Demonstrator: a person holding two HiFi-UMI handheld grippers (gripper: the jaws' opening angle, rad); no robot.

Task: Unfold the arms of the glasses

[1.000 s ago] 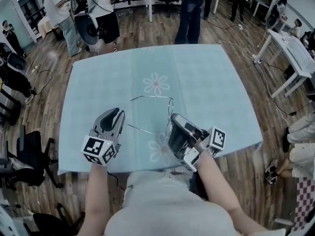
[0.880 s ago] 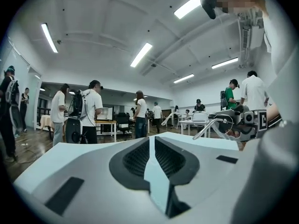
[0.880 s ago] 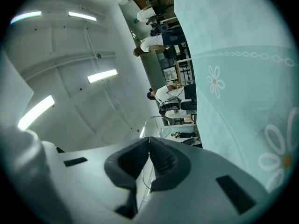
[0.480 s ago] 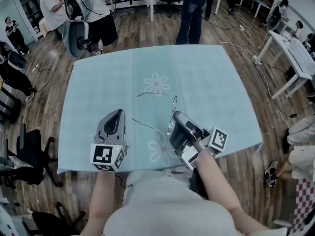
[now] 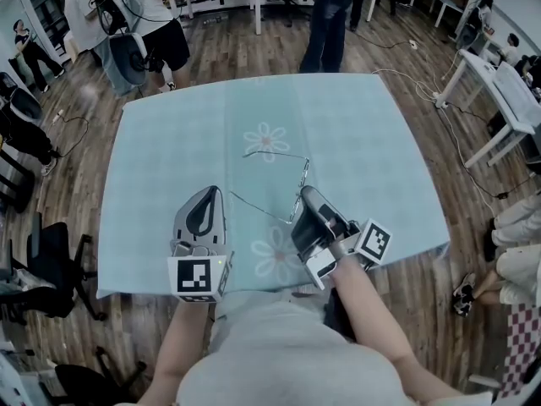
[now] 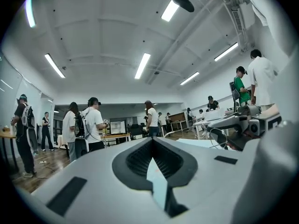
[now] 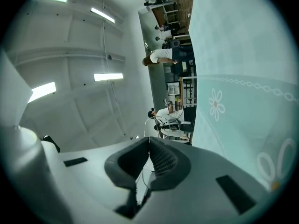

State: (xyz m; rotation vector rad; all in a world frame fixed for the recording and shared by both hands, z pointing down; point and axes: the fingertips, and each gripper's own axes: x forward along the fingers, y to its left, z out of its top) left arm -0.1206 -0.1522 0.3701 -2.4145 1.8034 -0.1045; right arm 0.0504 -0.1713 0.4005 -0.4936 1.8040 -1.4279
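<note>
Thin wire-framed glasses [image 5: 258, 209] are over the light blue tablecloth [image 5: 169, 142], both arms swung out from the front. My right gripper [image 5: 303, 194] is shut on the front of the frame; in the right gripper view the wire [image 7: 142, 177] runs between the shut pads of that gripper [image 7: 149, 141]. One arm reaches left toward my left gripper [image 5: 211, 193], and its tip ends just short of the gripper's nose. The left gripper [image 6: 152, 141] is shut with nothing between its pads. The other arm [image 5: 275, 154] points far left over a flower print.
The table's near edge [image 5: 254, 288] runs right under both grippers. Several people stand beyond the far edge, with an office chair [image 5: 51, 260] at the left and white desks [image 5: 507, 91] at the right.
The left gripper's jaws have gone from open to shut and it has shifted right, level with the near arm's tip. The right gripper has carried the glasses slightly farther away.
</note>
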